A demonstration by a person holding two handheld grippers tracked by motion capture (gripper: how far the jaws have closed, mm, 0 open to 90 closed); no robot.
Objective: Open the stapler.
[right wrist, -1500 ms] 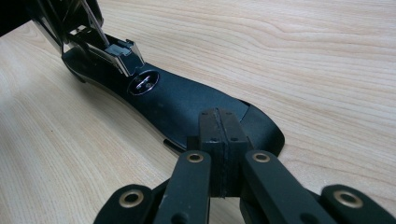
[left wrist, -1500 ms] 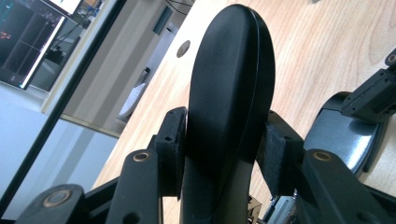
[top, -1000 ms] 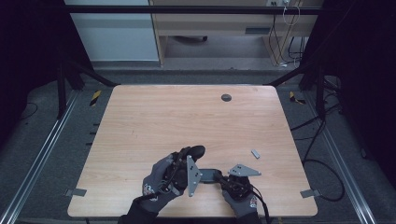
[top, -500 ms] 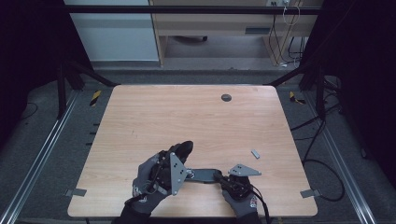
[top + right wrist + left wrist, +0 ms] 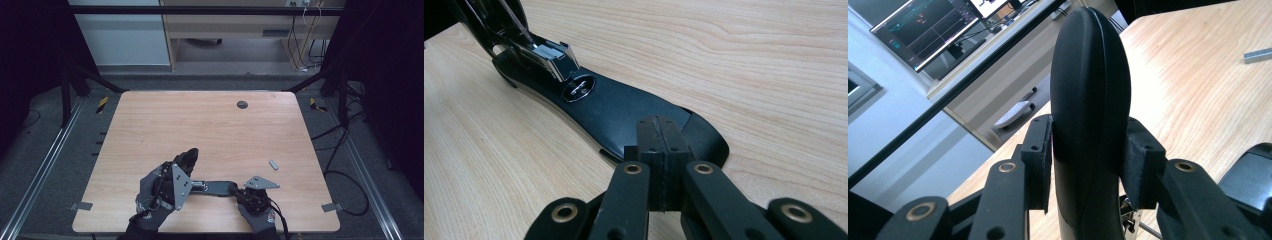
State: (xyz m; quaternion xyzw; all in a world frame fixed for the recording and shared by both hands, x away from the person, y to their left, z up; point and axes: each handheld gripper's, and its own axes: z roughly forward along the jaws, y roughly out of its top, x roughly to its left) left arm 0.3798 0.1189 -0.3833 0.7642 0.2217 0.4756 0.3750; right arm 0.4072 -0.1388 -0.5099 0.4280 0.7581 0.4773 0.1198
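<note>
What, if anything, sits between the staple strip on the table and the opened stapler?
Nothing visible. Bare table lies between the staple strip and the stapler. The left gripper clamps its raised top arm; the right gripper, shut, presses its base.

stapler (image 5: 624,112): black plastic, satin | table (image 5: 200,130): pale wood grain, matt

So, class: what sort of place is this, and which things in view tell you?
Probably a lab or test workshop: a bare wooden table inside a metal frame, dark curtains at the sides, loose cables on the floor, and monitors showing graphs.
</note>
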